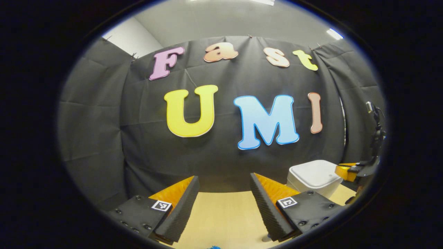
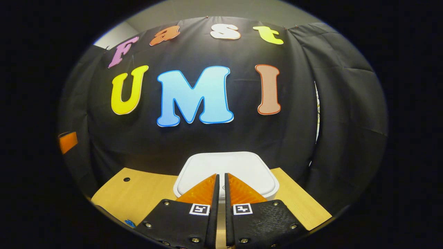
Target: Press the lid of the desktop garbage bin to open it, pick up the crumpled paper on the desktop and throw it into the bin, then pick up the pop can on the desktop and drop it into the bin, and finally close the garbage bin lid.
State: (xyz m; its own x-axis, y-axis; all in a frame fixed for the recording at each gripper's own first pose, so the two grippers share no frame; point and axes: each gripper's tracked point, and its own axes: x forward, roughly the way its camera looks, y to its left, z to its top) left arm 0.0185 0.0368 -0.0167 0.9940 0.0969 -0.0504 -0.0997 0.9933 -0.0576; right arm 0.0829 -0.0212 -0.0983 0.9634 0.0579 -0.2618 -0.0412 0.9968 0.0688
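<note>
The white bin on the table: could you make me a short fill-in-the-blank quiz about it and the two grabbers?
1. The lid of the white bin is ____.
2. In the right gripper view, the right gripper has its jaws nearly ____, tips over the lid.
3. In the left gripper view, the left gripper has its jaws ____, with nothing between them.
4. The bin stands on a ____ table.

Missing words: closed; together; apart; wooden

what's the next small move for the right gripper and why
Probably ease the right gripper down onto the lid. Its fingers are nearly closed with nothing between them, poised over the front of the bin, and the lid looks shut. The left gripper is open, off to the side.
</note>
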